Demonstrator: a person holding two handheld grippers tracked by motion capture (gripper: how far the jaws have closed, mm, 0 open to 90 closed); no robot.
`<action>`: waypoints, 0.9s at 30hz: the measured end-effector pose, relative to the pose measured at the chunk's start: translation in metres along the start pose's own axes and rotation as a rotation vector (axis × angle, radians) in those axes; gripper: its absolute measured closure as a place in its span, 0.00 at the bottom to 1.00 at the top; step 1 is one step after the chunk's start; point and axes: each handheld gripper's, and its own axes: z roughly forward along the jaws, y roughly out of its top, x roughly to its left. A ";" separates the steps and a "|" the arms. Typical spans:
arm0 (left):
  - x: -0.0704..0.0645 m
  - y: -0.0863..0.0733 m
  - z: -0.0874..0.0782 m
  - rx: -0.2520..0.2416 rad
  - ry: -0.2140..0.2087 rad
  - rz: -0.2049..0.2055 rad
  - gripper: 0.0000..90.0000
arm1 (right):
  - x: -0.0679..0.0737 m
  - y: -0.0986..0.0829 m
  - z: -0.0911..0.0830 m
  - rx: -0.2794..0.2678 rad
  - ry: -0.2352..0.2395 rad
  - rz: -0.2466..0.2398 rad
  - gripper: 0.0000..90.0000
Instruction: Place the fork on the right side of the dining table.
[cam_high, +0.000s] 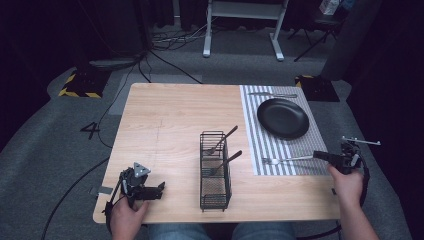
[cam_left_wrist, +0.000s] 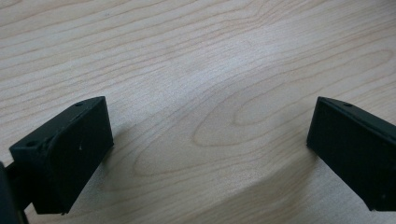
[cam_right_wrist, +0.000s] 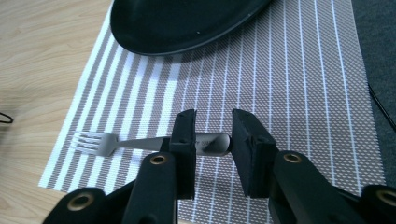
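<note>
The right gripper (cam_high: 325, 156) is at the near right edge of the surface (cam_high: 170, 120), held low by the person's right hand (cam_high: 346, 182), and it points to the left across the placemat (cam_high: 280, 145). In the right gripper view its fingers (cam_right_wrist: 184, 135) stand on both sides of the end of the handle of a silver fork (cam_right_wrist: 140, 143). There is a small space between the handle and the right finger, so they are released around the handle and not clenched on it. The fork lies flat on the near part of the striped placemat, with the tines towards the wooden part of the surface.

The left gripper (cam_high: 150, 191) rests at the near left corner of the surface, in the left hand (cam_high: 126, 216). In the left gripper view its fingers (cam_left_wrist: 65, 154) are wide apart over bare wood and hold nothing.

The surface is light wood and stands on a grey carpet (cam_high: 50, 145) with black cables on it. Behind it the room is dark, and the white legs of another table (cam_high: 240, 30) are seen.

A black plate (cam_high: 283, 118) lies on the far part of the placemat, and behind it lies a silver knife (cam_high: 272, 95). A black wire caddy (cam_high: 215, 170) stands upright near the middle of the surface. Two utensils with dark handles (cam_high: 227, 135) lean inside it, each in its own compartment, and the nearest compartment holds nothing I can see.
</note>
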 end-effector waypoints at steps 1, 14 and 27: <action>0.000 0.000 0.000 0.000 0.000 0.000 0.00 | 0.000 0.000 0.000 0.000 0.000 0.000 0.78; 0.000 0.000 0.000 -0.001 0.001 -0.002 0.00 | -0.015 -0.008 0.003 0.011 -0.011 0.032 0.79; 0.000 0.000 0.000 -0.001 0.001 0.000 0.00 | 0.022 -0.002 -0.015 -0.042 -0.002 -0.159 0.67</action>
